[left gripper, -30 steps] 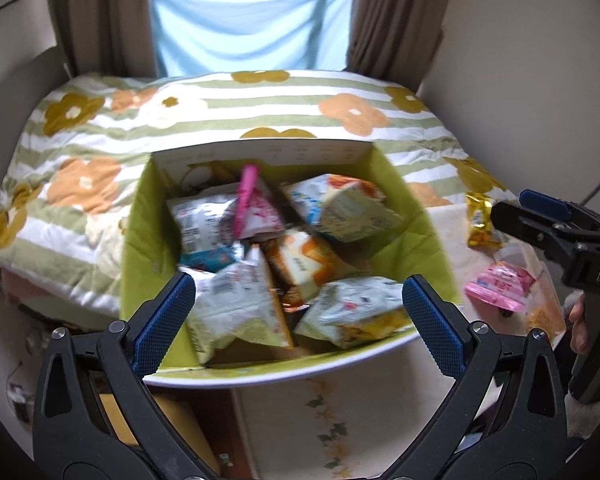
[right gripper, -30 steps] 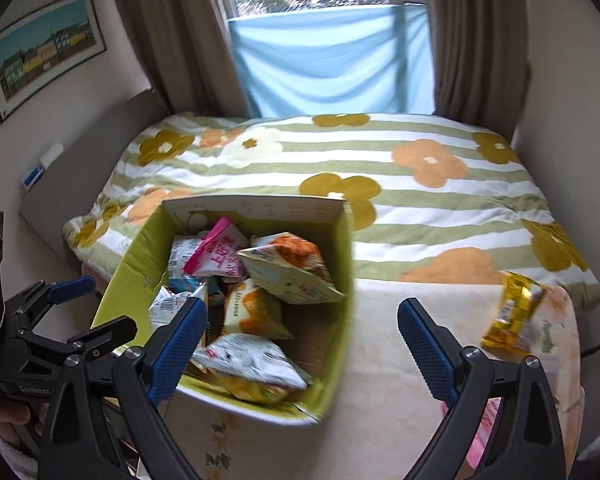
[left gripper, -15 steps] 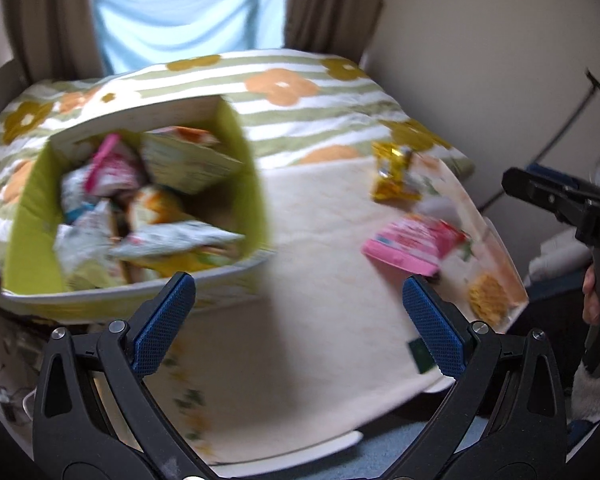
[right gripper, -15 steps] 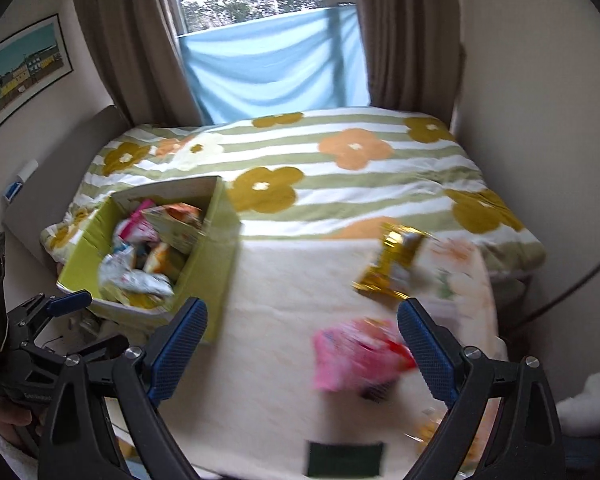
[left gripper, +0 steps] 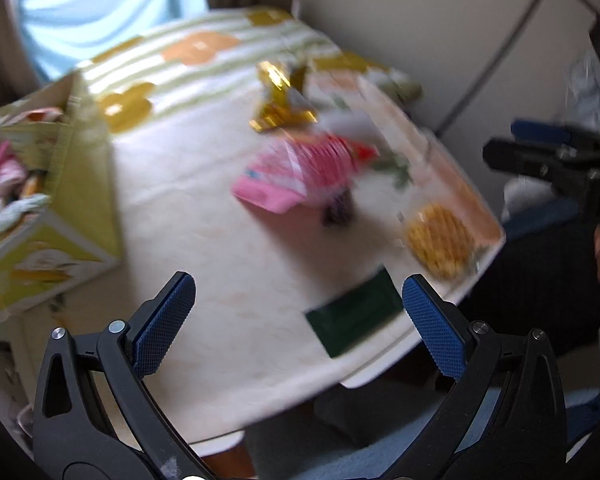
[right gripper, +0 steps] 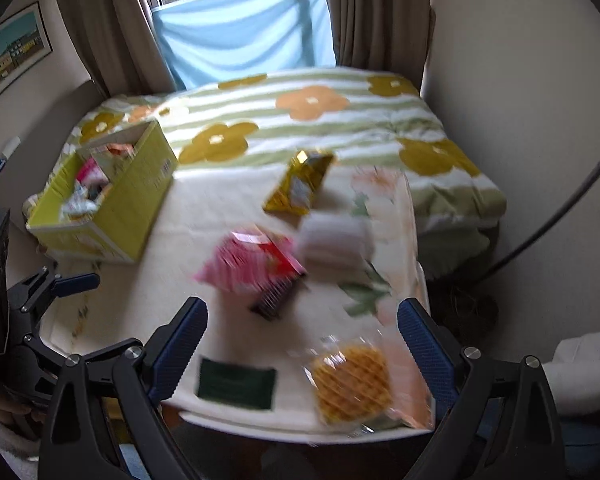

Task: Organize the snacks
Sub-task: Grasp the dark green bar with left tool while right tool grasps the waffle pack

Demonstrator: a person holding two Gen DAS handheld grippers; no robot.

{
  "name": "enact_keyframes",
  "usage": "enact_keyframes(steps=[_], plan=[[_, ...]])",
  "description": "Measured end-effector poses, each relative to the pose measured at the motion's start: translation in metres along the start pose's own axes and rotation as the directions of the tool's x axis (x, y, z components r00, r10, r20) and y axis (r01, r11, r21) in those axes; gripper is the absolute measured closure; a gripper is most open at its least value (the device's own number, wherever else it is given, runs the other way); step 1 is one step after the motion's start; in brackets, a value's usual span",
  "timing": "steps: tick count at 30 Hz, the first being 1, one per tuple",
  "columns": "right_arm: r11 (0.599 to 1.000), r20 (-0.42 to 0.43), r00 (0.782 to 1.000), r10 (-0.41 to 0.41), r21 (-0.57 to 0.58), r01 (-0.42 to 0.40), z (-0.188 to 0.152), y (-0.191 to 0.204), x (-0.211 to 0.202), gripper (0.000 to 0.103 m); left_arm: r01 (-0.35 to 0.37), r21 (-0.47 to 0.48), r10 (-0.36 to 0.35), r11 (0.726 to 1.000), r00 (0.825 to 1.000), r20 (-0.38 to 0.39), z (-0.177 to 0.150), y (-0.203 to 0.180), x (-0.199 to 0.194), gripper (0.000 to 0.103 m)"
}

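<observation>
A yellow-green box full of snack bags stands at the table's left; it also shows in the left wrist view. Loose on the cream tabletop lie a gold packet, a pink-red bag, a white pack, a dark ridged snack, a wrapped waffle and a dark green packet. My right gripper is open and empty above the near edge, over the green packet and waffle. My left gripper is open and empty, near the green packet.
Behind the table lies a bed with a striped flower quilt, then curtains and a window. A wall and a grey cable are at the right. The left gripper shows at the left of the right wrist view.
Both grippers have swung right, away from the box, to face the loose snacks on the table. Both stayed open and empty.
</observation>
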State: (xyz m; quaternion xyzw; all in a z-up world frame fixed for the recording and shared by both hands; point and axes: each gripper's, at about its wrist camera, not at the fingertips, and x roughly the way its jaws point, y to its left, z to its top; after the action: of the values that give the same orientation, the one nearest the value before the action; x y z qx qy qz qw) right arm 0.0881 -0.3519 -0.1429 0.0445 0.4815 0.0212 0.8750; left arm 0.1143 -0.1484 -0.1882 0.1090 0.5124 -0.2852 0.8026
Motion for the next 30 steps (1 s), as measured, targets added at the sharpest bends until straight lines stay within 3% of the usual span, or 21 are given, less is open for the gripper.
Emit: enact_keyframes(steps=[7, 12, 15, 21, 27, 30], plan=[[1.000, -0.096, 0.995, 0.026, 0.010, -0.025, -0.017, -0.031, 0.019, 0.008, 0.027, 0.189, 0.008, 0.982, 0.984, -0.180, 0.006, -0.029, 0.050, 0.001], [0.999, -0.147, 0.988, 0.038, 0.031, -0.034, -0.024, -0.043, 0.036, 0.008, 0.065, 0.373, 0.045, 0.926, 0.959, -0.278, 0.007, -0.048, 0.083, 0.003], [0.999, -0.175, 0.984, 0.034, 0.042, -0.027, -0.028, -0.048, 0.045, 0.008, 0.091, 0.438, 0.062, 0.895, 0.944, -0.324, 0.005, -0.055, 0.099, 0.005], [0.999, -0.224, 0.974, 0.025, 0.049, -0.015, -0.037, -0.053, 0.063, 0.008, 0.166, 0.505, 0.057, 0.847, 0.917, -0.396, -0.006, -0.064, 0.118, 0.006], [0.999, -0.251, 0.968, 0.001, 0.037, 0.009, -0.043, -0.052, 0.071, 0.008, 0.164, 0.554, 0.090, 0.817, 0.911, -0.403, -0.014, -0.070, 0.130, 0.006], [1.000, -0.263, 0.965, -0.004, 0.027, 0.012, -0.047, -0.050, 0.074, 0.008, 0.151, 0.558, 0.099, 0.816, 0.915, -0.392, -0.016, -0.070, 0.132, 0.006]])
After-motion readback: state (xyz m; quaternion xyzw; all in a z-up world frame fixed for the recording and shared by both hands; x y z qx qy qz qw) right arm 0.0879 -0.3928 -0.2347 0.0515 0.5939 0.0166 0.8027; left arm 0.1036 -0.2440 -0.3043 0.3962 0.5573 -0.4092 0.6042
